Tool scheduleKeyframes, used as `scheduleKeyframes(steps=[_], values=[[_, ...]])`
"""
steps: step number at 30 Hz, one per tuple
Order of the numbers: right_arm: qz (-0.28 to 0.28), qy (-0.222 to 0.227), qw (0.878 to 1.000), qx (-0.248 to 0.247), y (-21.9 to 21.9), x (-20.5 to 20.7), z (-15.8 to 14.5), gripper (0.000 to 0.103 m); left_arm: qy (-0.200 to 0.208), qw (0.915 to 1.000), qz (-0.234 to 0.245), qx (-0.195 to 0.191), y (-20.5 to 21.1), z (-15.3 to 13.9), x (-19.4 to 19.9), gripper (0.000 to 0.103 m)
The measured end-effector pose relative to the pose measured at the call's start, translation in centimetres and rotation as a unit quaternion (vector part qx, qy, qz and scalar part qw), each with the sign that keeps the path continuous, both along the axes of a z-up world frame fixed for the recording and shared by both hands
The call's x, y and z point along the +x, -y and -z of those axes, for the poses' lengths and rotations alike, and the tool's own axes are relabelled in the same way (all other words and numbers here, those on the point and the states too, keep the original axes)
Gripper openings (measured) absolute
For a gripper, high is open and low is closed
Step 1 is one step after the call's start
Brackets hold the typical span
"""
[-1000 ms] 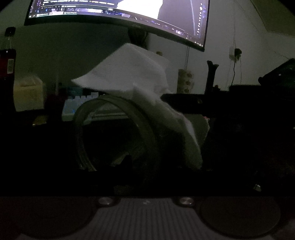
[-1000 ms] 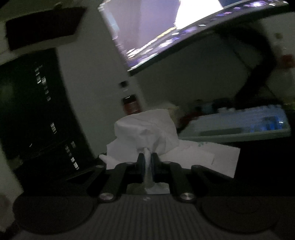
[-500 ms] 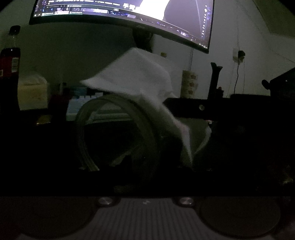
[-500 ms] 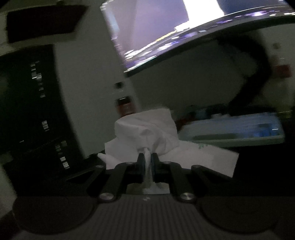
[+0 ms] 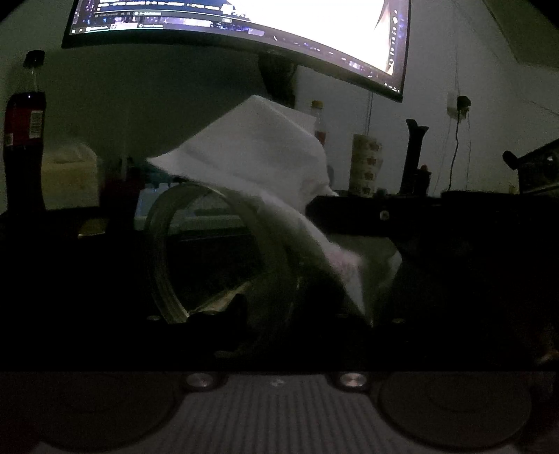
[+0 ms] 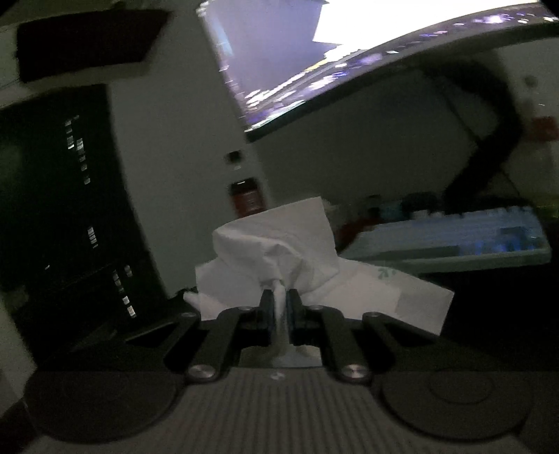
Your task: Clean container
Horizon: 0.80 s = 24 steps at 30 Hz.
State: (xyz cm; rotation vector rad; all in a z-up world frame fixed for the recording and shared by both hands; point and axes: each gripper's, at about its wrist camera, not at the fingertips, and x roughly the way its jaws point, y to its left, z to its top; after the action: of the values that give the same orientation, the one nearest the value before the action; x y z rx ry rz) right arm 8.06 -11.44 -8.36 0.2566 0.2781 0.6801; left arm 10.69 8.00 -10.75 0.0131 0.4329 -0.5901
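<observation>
Dim room, left wrist view, left to right: dark cola-type bottle (image 5: 23, 139) with black cap and red label, barcode patch visible but no text readable; pale box (image 5: 68, 171) beside it, contents can't be made out. Centre: clear round container (image 5: 216, 251) lying on its side, mouth toward the camera, nothing visible inside except reflections; it sits right in front of the left tongs (image 5: 276, 335), whose fingers are lost in the dark, so can't tell whether they are spread or gripping the container. White tissue (image 5: 265, 164) draped over the container's upper right rim and trailing down its right side. Behind, curved monitor (image 5: 244, 28) lit, on-screen text too small to read. Further right: small yellow-capped bottle (image 5: 318, 122), patterned paper cup (image 5: 365, 167) with print not legible, dark upright stand (image 5: 414, 157), wall plug with cable (image 5: 461, 104). Right wrist view, left to right: dark shelf unit (image 6: 63, 209), the cola bottle (image 6: 246, 197) with label blurred, then right tongs (image 6: 280, 304) pressed together, pinching a twisted fold of the tissue (image 6: 279, 244), which bunches up ahead of the fingertips. White paper sheet (image 6: 391, 293) with a small green mark lies on the table, backlit keyboard (image 6: 454, 237) at far right under the monitor (image 6: 349, 52).
</observation>
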Motion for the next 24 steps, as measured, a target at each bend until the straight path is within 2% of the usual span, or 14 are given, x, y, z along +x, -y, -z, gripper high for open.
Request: scheduleKeyframes(steps=[2,6,8,10,14,17,20,23,24], values=[[0.016,-0.004,1.0,0.005,0.5,0.3,0.0,0.01,-0.001,1.0,0.001,-0.002,-0.1,0.0,0.0,0.033],[0.09,-0.028,0.995,0.027,2.9,1.6,0.2,0.01,-0.002,1.0,0.003,-0.003,-0.3,0.0,0.1,0.033],[0.103,-0.035,0.993,0.034,3.4,2.0,0.4,0.01,-0.001,1.0,0.003,-0.001,-0.2,0.0,0.1,0.033],[0.081,-0.027,0.996,0.022,2.6,1.5,0.2,0.01,-0.001,1.0,0.001,-0.001,-0.1,0.0,0.1,0.033],[-0.006,-0.015,1.0,0.011,0.6,0.2,0.1,0.01,-0.002,1.0,0.002,-0.001,-0.1,0.0,0.0,0.034],[0.019,-0.015,1.0,0.003,0.7,0.2,0.0,0.01,-0.002,1.0,0.003,-0.004,-0.3,0.0,0.0,0.034],[0.066,-0.04,0.997,0.024,2.3,1.3,0.2,0.01,-0.002,1.0,0.002,-0.004,-0.2,0.0,0.0,0.034],[0.077,-0.047,0.996,0.029,3.0,1.4,0.3,0.01,0.003,1.0,0.005,0.0,0.1,0.0,-0.2,0.034],[0.061,-0.042,0.997,0.021,2.6,1.1,0.2,0.01,0.006,1.0,0.007,0.001,0.2,0.0,-0.3,0.034]])
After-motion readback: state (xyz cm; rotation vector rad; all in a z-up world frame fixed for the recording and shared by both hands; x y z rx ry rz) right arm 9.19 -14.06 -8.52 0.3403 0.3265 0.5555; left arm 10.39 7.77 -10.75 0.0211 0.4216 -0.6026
